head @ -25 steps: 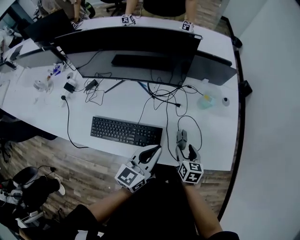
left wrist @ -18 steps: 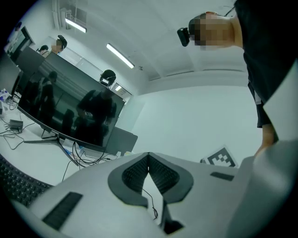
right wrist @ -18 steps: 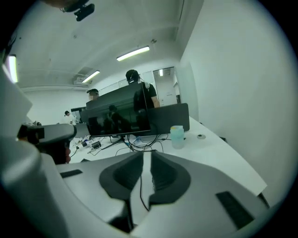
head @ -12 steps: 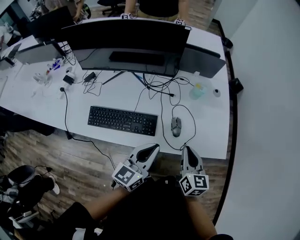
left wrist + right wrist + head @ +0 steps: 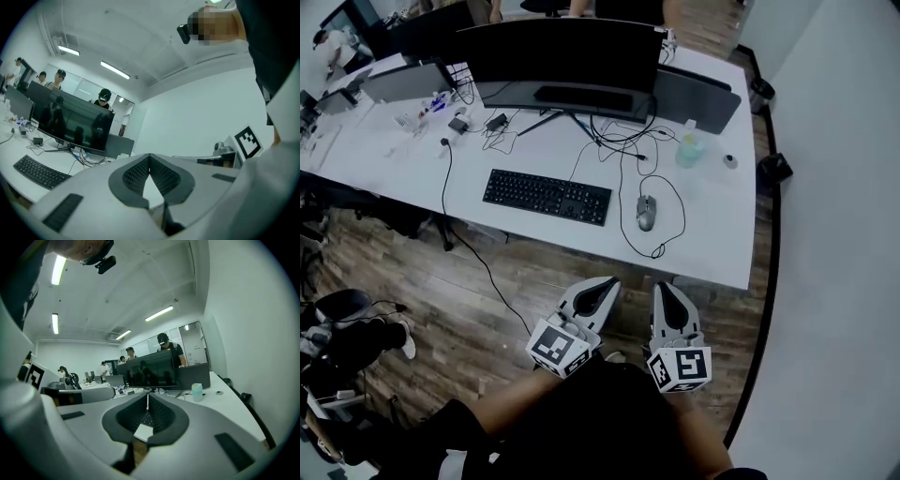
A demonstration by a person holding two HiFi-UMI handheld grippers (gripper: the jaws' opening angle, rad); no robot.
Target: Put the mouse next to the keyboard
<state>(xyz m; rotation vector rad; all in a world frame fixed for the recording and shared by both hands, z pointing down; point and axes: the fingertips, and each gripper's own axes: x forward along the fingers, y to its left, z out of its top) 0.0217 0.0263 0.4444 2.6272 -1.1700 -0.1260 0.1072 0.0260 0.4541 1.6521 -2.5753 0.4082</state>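
The small grey computer mouse (image 5: pixel 646 212) lies on the white tabletop (image 5: pixel 712 244) near its front edge, just beside the right end of the long black keyboard (image 5: pixel 547 197). That is where it belongs, so the job looks done. The left tool (image 5: pixel 604 283) and the right tool (image 5: pixel 664 287) hang off the tabletop, both pinched shut and holding nothing.
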